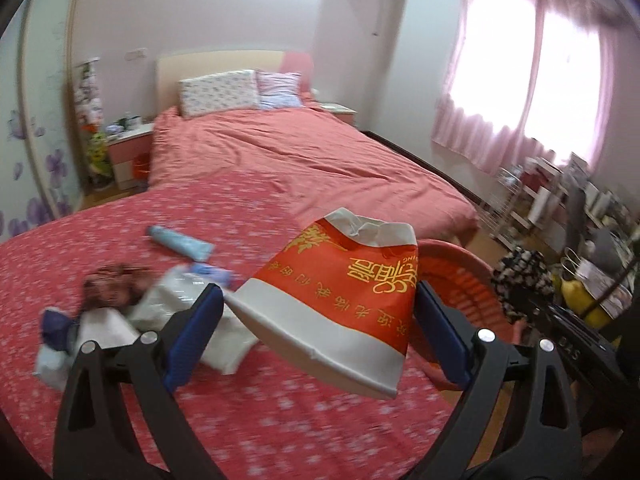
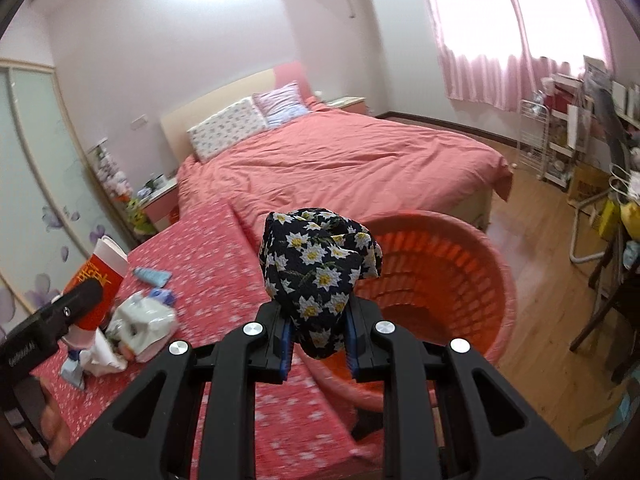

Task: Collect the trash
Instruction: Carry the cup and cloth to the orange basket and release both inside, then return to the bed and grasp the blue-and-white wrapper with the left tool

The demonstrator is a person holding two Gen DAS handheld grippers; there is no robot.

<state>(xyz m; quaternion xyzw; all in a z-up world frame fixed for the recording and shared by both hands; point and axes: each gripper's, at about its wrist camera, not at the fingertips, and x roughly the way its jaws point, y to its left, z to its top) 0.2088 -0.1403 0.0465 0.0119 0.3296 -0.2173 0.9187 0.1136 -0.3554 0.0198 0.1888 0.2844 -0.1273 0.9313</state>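
Observation:
My left gripper (image 1: 318,322) is shut on a crushed red and white paper cup (image 1: 336,304) with gold lettering, held above the red-clothed table (image 1: 248,420). The cup also shows at the left of the right wrist view (image 2: 100,276). My right gripper (image 2: 318,344) is shut on a bundled black cloth with white daisies (image 2: 316,268), held beside the rim of the red plastic basket (image 2: 448,272). The cloth and basket (image 1: 456,276) show at the right of the left wrist view. A pile of trash (image 1: 132,312) lies on the table: white crumpled wrappers, a blue tube (image 1: 180,242), a brown item.
A bed with a pink cover (image 2: 344,160) stands beyond the table. A nightstand (image 1: 128,148) is at the left. Shelves and a cluttered desk (image 2: 592,152) line the right wall by the pink-curtained window. Wood floor (image 2: 552,280) lies around the basket.

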